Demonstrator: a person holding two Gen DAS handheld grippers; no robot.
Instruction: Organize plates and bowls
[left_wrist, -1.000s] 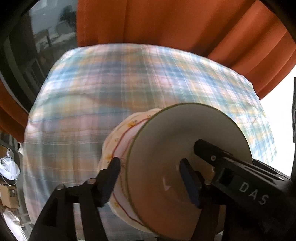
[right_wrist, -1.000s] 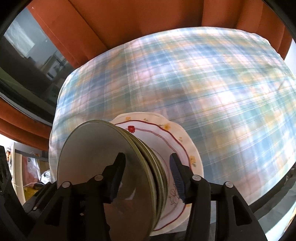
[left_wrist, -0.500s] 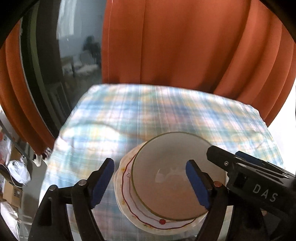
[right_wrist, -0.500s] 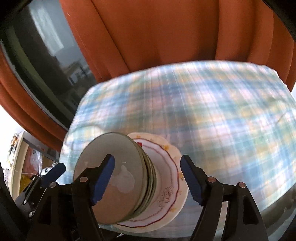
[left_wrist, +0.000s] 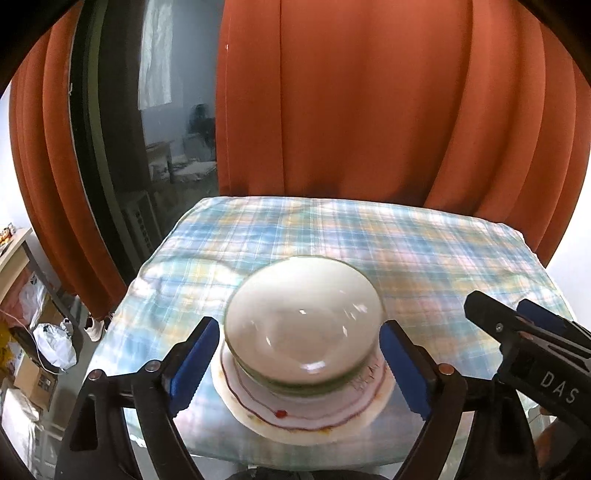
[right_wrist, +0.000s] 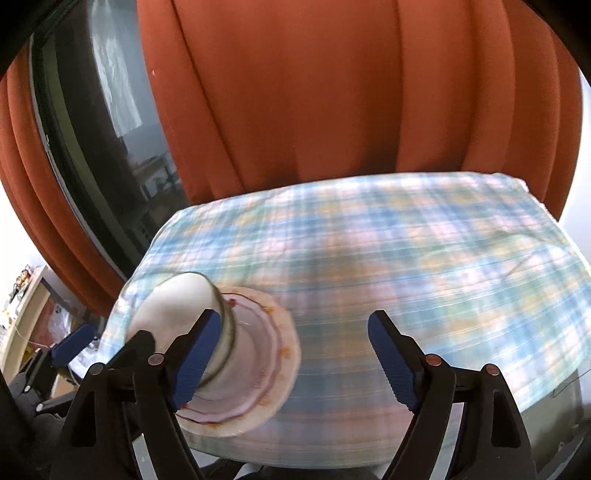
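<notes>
A stack of green-rimmed bowls (left_wrist: 303, 328) sits nested on a scallop-edged plate with a red line and small flowers (left_wrist: 295, 413), and the whole pile rests on the near left part of a worktop covered by a pastel plaid cloth (left_wrist: 369, 236). Orange curtains (left_wrist: 369, 110) hang behind the far edge, with a dark window (left_wrist: 122, 147) to the left.

The left tongs (left_wrist: 297, 363) are spread wide, one blue pad on either side of the stack; the pads appear clear of the bowls, though the picture does not settle whether they touch. The right tongs (right_wrist: 291, 362) are also wide open and hold nothing; in their own view the stack (right_wrist: 184, 325) lies to the left, the left pad overlapping it in the picture, and bare cloth shows between the pads. The right tool's black body also shows at the right edge of the left wrist view.

Judging by this layout, the stacking step looks finished: bowls are gathered on the plate and both tongs are free. No other dishes are visible on the cloth, so the next move probably calls for drawing both tongs back without nudging the pile, which stands near the worktop's front edge and could slide on the cloth.
</notes>
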